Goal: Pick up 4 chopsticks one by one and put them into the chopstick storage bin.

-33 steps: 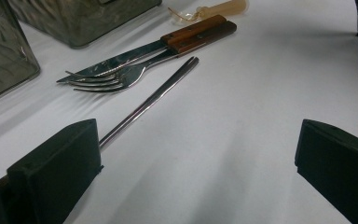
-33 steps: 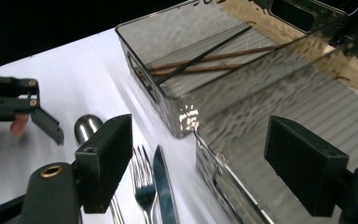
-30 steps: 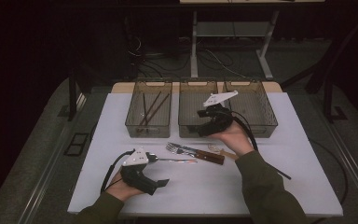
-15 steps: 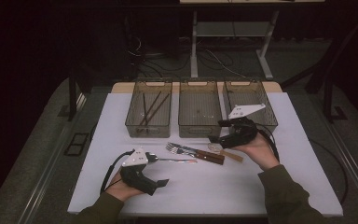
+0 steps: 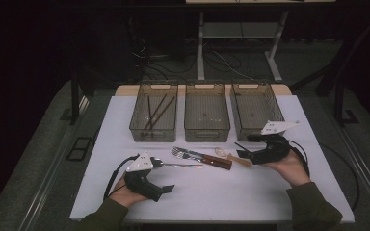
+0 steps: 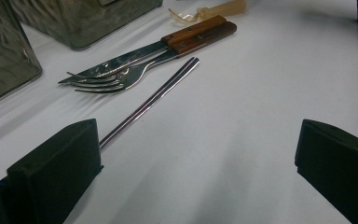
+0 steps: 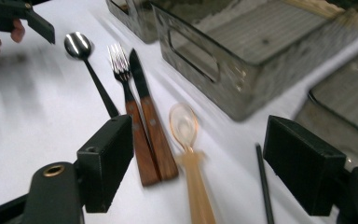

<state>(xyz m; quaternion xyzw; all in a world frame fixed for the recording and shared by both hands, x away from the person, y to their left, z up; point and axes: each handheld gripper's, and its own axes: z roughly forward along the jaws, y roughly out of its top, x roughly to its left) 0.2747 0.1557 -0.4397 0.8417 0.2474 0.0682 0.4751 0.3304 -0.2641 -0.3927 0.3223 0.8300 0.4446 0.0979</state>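
A metal spoon, a fork, a wooden-handled knife and an amber plastic spoon lie together on the white table. My left gripper rests open at the front left. In the left gripper view the metal spoon's handle runs past its left jaw. My right gripper is open, low over the table, pointing left at the amber spoon. That spoon lies between the right gripper's jaws, and a thin black stick lies near the right jaw.
Three mesh bins stand in a row at the back: the left bin holds chopsticks, while the middle bin and the right bin look empty. The right bin is close behind my right gripper. Bare white table spreads along the front.
My right gripper has swung from over the middle bin to the right and down, settling by the amber spoon. The left gripper has stayed put.
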